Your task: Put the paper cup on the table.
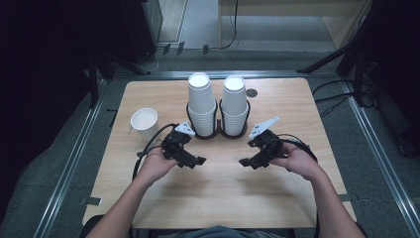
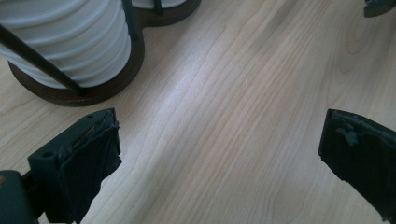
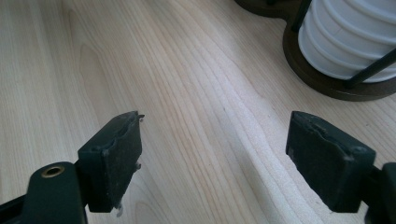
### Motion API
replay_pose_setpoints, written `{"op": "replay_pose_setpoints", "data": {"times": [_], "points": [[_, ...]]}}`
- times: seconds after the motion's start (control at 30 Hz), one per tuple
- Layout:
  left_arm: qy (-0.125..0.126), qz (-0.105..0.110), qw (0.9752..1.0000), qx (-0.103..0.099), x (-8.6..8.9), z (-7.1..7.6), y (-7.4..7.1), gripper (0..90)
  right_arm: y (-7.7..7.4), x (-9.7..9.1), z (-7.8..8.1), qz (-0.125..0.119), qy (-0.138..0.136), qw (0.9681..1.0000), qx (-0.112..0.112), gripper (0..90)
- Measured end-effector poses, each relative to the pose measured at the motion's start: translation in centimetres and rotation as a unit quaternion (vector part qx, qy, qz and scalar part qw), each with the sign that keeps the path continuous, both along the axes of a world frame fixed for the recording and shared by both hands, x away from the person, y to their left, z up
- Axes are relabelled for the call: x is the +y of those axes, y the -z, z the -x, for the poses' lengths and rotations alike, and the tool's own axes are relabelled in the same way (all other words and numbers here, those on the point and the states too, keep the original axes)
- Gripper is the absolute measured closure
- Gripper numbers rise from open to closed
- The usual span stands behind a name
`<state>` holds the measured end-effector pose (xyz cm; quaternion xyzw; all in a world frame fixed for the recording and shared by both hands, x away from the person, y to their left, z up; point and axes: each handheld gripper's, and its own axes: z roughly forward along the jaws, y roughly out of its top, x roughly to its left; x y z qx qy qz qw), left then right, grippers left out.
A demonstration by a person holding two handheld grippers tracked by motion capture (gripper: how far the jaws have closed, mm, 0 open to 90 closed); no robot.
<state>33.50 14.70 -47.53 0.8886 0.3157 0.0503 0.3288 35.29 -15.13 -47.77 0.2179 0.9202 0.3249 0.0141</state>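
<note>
On wood table (image 1: 218, 198), both cup stacks (image 1: 201, 101) stand upright, bases up; left gripper (image 1: 195, 161) & right gripper (image 1: 246, 162) fingers wide apart, empty.

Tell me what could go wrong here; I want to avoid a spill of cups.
1. The two tall stacks of white paper cups in the dark wire holder stand high; a nudge from either open gripper, left or right, might topple them.
2. The single upright white paper cup sits near the trailing cable and could be knocked.

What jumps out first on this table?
Two tall stacks of white paper cups stand upside down in a dark twin holder at the table's far middle. A single cup stands upright to their left. In front, the left claw and right claw hover open, holding nothing.
</note>
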Motion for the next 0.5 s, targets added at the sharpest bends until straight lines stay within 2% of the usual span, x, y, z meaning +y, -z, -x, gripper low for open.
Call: {"op": "replay_pose_setpoints", "data": {"times": [0.13,0.2,0.33,0.5], "points": [[0.003,0.006,1.0000,0.002,-0.7,0.0,0.2,0.0,0.0,0.1,0.0,0.001,-0.001,1.0000,0.002,18.4],[0.010,-0.005,0.9999,-0.004,-1.4,0.1,0.4,0.0,0.0,0.2,0.0,-0.007,0.008,0.9999,0.009,18.2],[0.015,-0.011,0.9998,-0.003,-2.2,0.1,0.5,0.0,-0.1,0.3,0.1,-0.010,0.002,0.9999,0.007,18.3],[0.020,-0.004,0.9998,-0.004,-2.9,0.1,0.6,0.0,0.0,0.5,0.2,-0.005,-0.003,1.0000,0.004,18.3]]}}
